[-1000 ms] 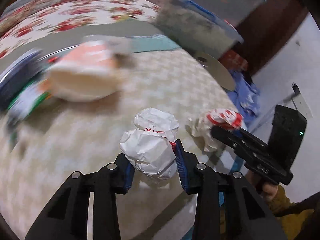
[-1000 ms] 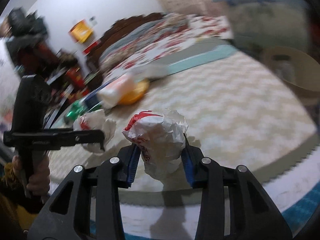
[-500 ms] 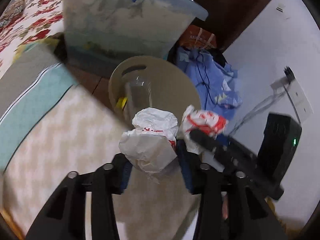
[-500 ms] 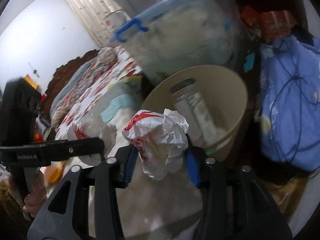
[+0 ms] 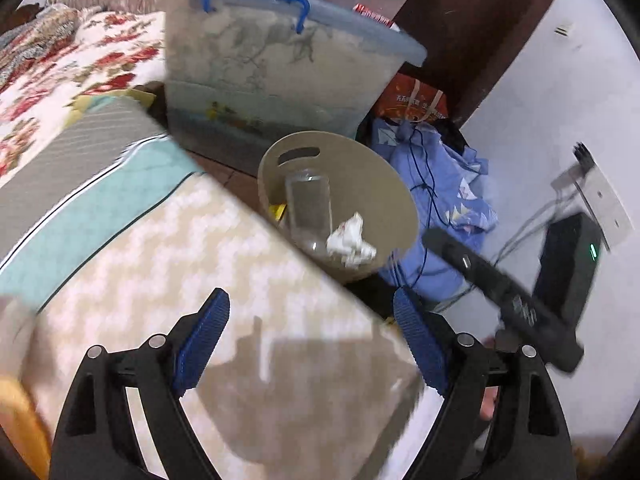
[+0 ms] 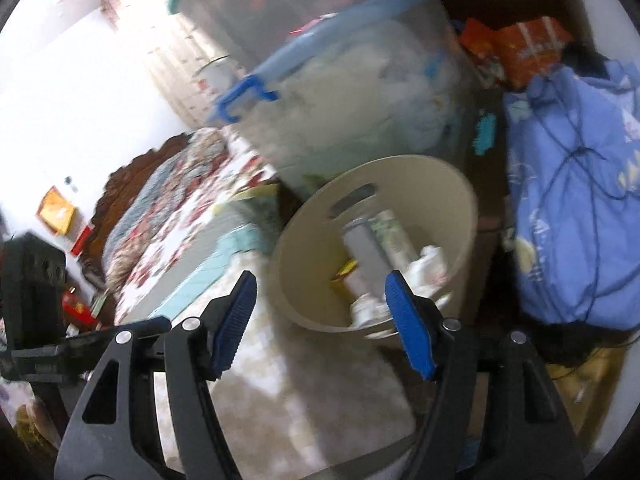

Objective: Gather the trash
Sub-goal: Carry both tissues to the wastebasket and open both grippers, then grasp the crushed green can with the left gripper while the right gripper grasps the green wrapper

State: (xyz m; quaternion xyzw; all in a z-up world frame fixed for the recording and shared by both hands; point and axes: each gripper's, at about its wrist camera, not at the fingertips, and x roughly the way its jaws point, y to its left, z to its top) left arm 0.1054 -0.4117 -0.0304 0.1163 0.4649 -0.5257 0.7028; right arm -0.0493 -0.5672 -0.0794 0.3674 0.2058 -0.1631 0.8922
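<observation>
A beige waste bin [image 5: 384, 184] stands on the floor beside the bed; it also shows in the right wrist view [image 6: 304, 280]. Inside lie a clear plastic bottle [image 5: 310, 208] and crumpled white paper with red print [image 5: 351, 238], also seen in the right wrist view [image 6: 430, 266]. My left gripper [image 5: 312, 312] is open and empty above the bed's edge, short of the bin. My right gripper [image 6: 320, 292] is open and empty just above the bin's near rim. The right gripper's body [image 5: 508, 296] shows at right in the left wrist view.
A clear storage box with a blue handle [image 5: 276, 72] stands behind the bin. Blue cloth with a dark cord [image 5: 440, 188] lies to the bin's right. A zigzag-patterned bed cover [image 5: 160, 264] lies below the grippers. A floral quilt [image 5: 60, 68] is at far left.
Both grippers have opened and let go of their crumpled paper balls, which are now in the bin. Both grippers have come closer to the bin.
</observation>
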